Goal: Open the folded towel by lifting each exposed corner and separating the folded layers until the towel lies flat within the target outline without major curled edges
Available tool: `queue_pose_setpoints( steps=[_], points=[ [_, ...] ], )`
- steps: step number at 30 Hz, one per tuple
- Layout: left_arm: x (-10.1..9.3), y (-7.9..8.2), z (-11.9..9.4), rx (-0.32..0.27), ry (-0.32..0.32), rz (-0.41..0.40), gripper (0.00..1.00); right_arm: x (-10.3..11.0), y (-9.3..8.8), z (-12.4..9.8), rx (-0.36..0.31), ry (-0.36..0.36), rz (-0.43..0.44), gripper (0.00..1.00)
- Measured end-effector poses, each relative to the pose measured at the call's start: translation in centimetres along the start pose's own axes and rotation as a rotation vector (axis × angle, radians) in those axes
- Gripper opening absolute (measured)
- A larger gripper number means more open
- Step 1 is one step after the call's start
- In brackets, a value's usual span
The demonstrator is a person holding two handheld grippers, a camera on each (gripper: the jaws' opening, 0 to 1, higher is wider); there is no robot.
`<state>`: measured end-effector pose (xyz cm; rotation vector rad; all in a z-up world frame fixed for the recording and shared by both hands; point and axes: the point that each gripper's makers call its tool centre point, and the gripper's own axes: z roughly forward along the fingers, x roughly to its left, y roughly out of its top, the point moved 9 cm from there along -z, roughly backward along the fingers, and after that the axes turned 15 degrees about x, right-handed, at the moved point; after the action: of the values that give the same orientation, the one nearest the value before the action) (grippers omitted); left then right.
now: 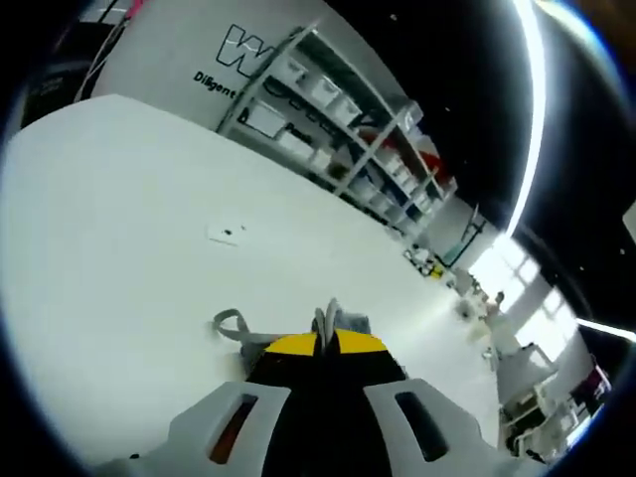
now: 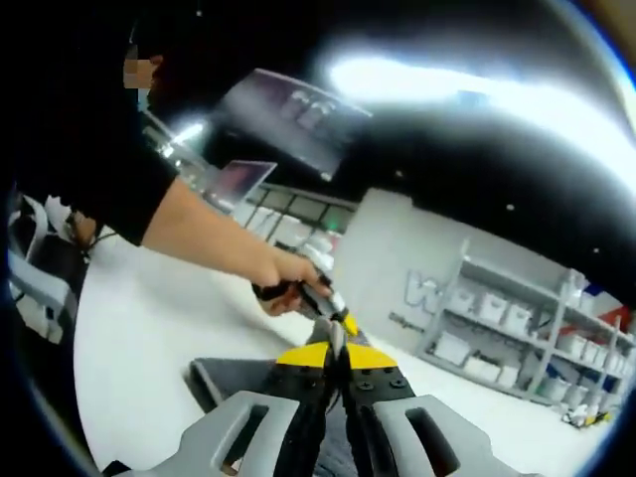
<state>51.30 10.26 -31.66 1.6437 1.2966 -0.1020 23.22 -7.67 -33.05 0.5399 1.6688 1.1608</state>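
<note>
Both claws are closed on cloth, and the towel is not yet flat. In the left gripper view, the left gripper (image 1: pixel 328 343) has its yellow-tipped jaws pressed together on a thin grey edge of the towel (image 1: pixel 333 320), which stands up just in front of the tips; a grey hanging loop (image 1: pixel 231 323) lies on the white table (image 1: pixel 129 219) a little to the left of the claw. In the right gripper view, the right gripper (image 2: pixel 336 356) also has its jaws together, and the grey fabric lies directly under and ahead of them, with a dark folded layer spreading to the left of the claw; I judge it is clamped on the towel, though the contact itself is partly hidden. Beyond this claw a person's hand (image 2: pixel 283 283) holds the other gripper over the same cloth. I judge the task is in an early or middle stage: corners are gripped, but the layers must be separated and spread out. I cannot find any target outline on the table. Far behind the claws stands a shelf rack (image 1: pixel 348 129) with white bins (image 2: pixel 497 310); what is inside them is too small to tell.
</note>
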Motion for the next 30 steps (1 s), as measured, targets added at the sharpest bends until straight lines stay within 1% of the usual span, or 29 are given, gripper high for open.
queue_pose_setpoints(
  steps=[4,6,7,10,12,14,16,17,19,20,21,22,24,26,27,30],
  points=[
    [-0.9,0.4,0.0,-0.003,0.009,0.025,0.04,-0.6,0.4,-0.3,-0.008,-0.011,0.004,0.00],
    [-1.0,1.1,0.0,0.001,0.008,0.034,0.04,-0.9,0.5,-0.4,-0.008,-0.014,0.011,0.00],
    [-1.2,1.1,0.0,0.005,0.007,0.042,0.04,-1.0,0.5,-0.5,-0.008,-0.017,0.013,0.00],
    [-1.8,0.9,0.1,0.053,0.023,0.083,0.04,-1.5,0.6,-0.7,-0.011,-0.024,0.026,0.00],
    [-2.3,0.9,0.2,0.062,0.022,0.119,0.04,-1.8,0.6,-0.8,-0.012,-0.030,0.029,0.00],
    [-2.6,1.1,0.2,0.052,0.036,0.126,0.04,-2.1,0.7,-0.9,-0.015,-0.034,0.034,0.00],
    [-2.9,1.3,0.2,0.028,0.025,0.149,0.04,-2.3,0.8,-1.0,-0.018,-0.038,0.039,0.00],
    [-3.1,1.4,0.3,0.003,0.026,0.131,0.04,-2.4,0.8,-1.1,-0.020,-0.041,0.040,0.00],
    [-3.6,1.5,0.4,0.014,0.004,0.139,0.04,-2.6,0.9,-1.2,-0.023,-0.045,0.040,0.00],
    [-3.9,1.4,0.5,0.021,0.011,0.148,0.04,-2.7,0.9,-1.3,-0.023,-0.047,0.039,0.00],
    [-4.0,1.4,0.6,0.025,0.037,0.171,0.04,-2.8,0.9,-1.3,-0.024,-0.049,0.039,0.00],
    [-4.2,1.5,0.6,0.017,0.042,0.179,0.04,-2.8,0.9,-1.4,-0.025,-0.051,0.039,0.00],
    [-4.6,1.5,0.8,0.016,0.029,0.189,0.04,-3.0,0.9,-1.5,-0.026,-0.056,0.040,0.00],
    [-4.9,1.6,0.9,0.003,0.045,0.206,0.04,-3.2,0.9,-1.5,-0.027,-0.061,0.042,0.00],
    [-5.0,1.6,1.0,-0.003,0.041,0.217,0.04,-3.3,1.0,-1.6,-0.028,-0.064,0.042,0.00],
    [-5.3,1.8,1.1,-0.020,0.027,0.213,0.04,-3.6,1.0,-1.7,-0.032,-0.072,0.045,0.00]
  ],
)
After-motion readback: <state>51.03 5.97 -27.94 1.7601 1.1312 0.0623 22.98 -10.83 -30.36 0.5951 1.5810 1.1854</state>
